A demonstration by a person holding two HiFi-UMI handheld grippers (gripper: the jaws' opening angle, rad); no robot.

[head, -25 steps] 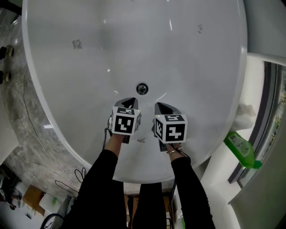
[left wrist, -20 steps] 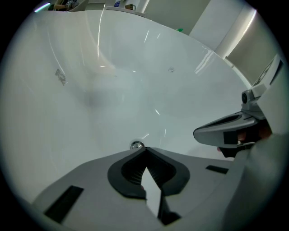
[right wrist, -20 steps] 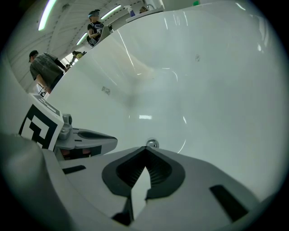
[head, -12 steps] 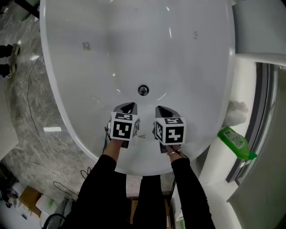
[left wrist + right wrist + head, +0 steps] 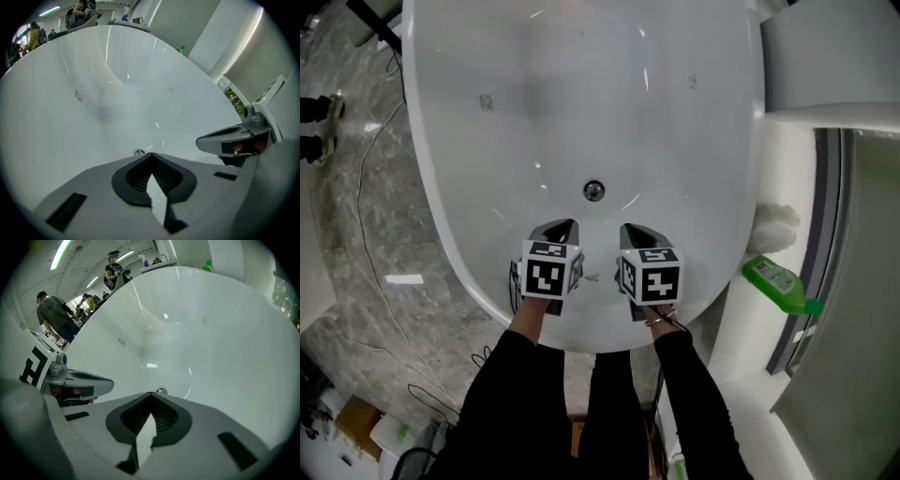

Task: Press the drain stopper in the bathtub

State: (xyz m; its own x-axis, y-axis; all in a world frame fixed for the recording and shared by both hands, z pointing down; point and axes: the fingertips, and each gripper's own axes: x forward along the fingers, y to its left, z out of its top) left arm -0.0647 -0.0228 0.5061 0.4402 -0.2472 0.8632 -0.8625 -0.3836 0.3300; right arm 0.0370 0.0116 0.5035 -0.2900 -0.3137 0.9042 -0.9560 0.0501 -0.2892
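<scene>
Hovering over white oval bathtub [image 5: 469, 159]: left gripper [image 5: 565, 226], right gripper [image 5: 630, 229], both clenched, empty.
Round chrome drain stopper [image 5: 594, 190] just ahead, untouched.

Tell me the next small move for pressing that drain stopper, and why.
Probably ease the right hand-held gripper forward and down onto the drain stopper. Its jaws look shut and empty, a blunt tip for pressing, and the stopper lies just beyond that tip on the bathtub floor, untouched. The left hand-held gripper hovers alongside, equally short.

Small round metal drain stopper [image 5: 594, 190] sits in the white bathtub [image 5: 675, 141] floor.
</scene>
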